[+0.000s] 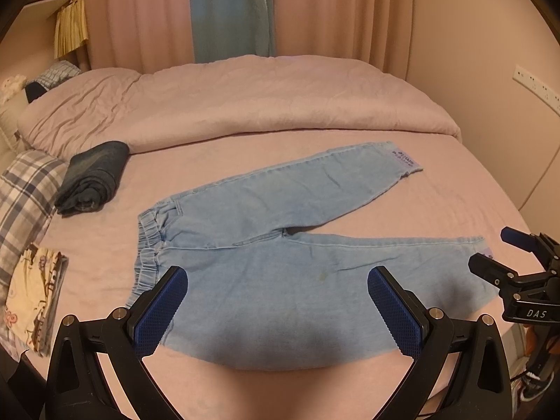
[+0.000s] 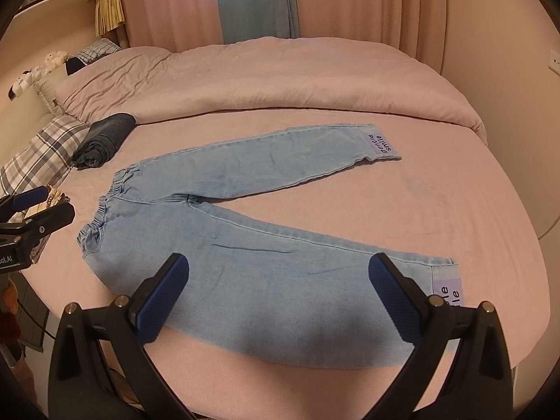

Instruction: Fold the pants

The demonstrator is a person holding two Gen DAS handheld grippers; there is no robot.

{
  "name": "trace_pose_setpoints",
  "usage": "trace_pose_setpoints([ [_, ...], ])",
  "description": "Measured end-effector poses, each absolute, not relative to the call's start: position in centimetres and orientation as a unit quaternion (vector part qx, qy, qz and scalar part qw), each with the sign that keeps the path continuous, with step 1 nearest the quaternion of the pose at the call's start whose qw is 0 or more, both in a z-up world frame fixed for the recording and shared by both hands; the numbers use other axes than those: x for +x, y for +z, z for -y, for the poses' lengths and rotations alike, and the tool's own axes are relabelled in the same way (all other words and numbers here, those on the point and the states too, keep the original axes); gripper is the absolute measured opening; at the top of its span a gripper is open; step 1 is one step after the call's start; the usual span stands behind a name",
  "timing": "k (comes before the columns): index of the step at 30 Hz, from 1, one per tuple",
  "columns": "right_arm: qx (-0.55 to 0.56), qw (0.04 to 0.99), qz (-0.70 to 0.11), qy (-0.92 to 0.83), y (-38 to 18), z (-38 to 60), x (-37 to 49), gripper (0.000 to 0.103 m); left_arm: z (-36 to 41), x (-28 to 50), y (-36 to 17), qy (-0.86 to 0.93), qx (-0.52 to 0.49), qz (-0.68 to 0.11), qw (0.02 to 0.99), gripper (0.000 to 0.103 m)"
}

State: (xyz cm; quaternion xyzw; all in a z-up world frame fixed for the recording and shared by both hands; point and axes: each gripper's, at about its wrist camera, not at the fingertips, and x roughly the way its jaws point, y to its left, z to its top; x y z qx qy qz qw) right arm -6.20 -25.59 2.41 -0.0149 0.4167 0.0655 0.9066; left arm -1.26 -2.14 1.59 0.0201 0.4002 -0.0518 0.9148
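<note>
Light blue denim pants [image 1: 280, 273] lie flat on the pink bed, legs spread in a V, elastic waistband to the left, cuffs to the right. They also show in the right wrist view [image 2: 266, 266], with a lilac "gentle smile" label [image 2: 379, 145] on the far cuff. My left gripper [image 1: 276, 311] is open and empty above the near leg by the waist. My right gripper [image 2: 280, 301] is open and empty above the near leg toward the cuff. The right gripper also shows in the left wrist view [image 1: 497, 255], and the left gripper in the right wrist view [image 2: 42, 206].
A folded dark denim garment [image 1: 92, 178] lies at the back left. A plaid pillow [image 1: 24, 196] and a folded printed cloth [image 1: 35, 294] sit at the left edge. A bunched pink duvet [image 1: 238, 105] runs across the back. Curtains hang behind.
</note>
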Motion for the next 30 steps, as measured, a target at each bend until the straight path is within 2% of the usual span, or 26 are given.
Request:
trace_pose_setpoints([
  [30,-0.019,0.906,-0.419,0.059,2.28,25.61,-5.66,0.103,2.31,-0.41,1.11,-0.056,0.023,-0.402,0.914,0.102],
])
